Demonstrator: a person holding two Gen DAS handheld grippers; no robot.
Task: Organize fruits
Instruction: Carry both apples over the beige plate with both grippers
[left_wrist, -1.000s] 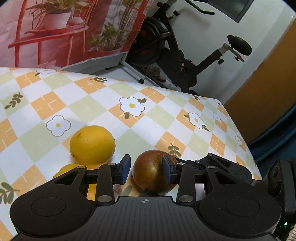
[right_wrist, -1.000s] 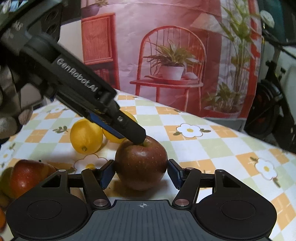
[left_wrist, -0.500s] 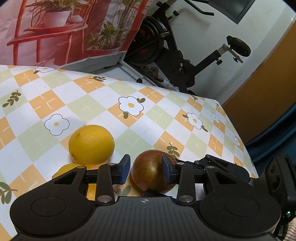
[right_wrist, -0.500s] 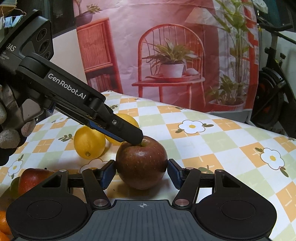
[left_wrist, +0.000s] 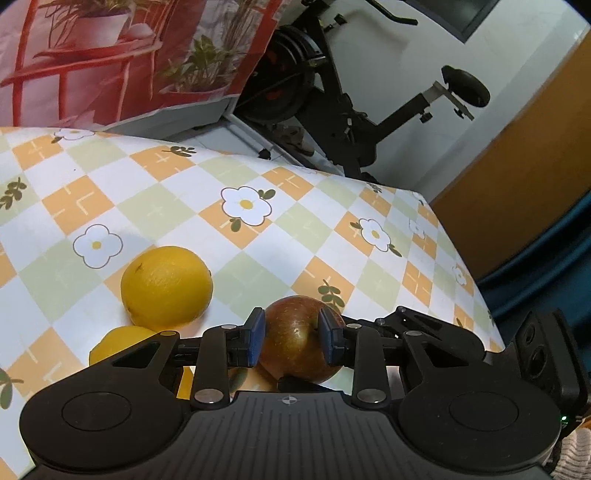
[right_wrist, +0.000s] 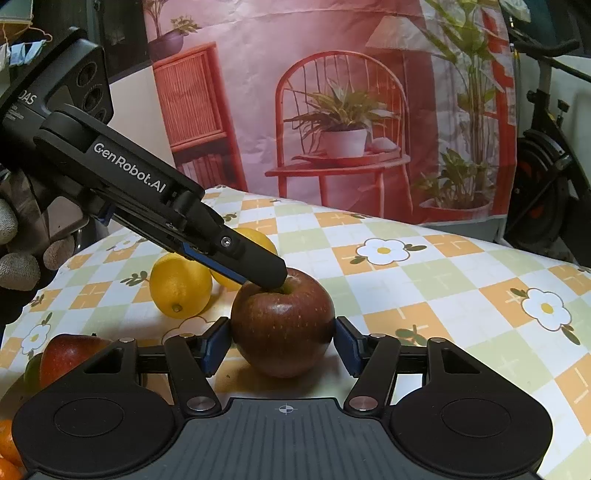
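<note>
A dark red apple (right_wrist: 282, 325) stands on the flowered tablecloth (right_wrist: 443, 280). My right gripper (right_wrist: 282, 343) is shut on it, one blue pad pressed against each side. My left gripper (left_wrist: 291, 332) comes down on the same apple (left_wrist: 295, 350) from above, held by a gloved hand (right_wrist: 18, 266). Its jaws are closing with the top of the apple between the pads. One of its fingertips (right_wrist: 273, 275) rests at the stem hollow. No firm pinch shows there.
Two yellow citrus fruits (left_wrist: 166, 286) (left_wrist: 122, 343) lie just left of the apple. A second red apple (right_wrist: 70, 354) and oranges (right_wrist: 5, 443) sit at the near left. An exercise bike (left_wrist: 332, 92) stands beyond the table's far edge.
The left gripper's jaws have narrowed a little over the apple's top. The right gripper keeps its hold and the apple stays in place.
</note>
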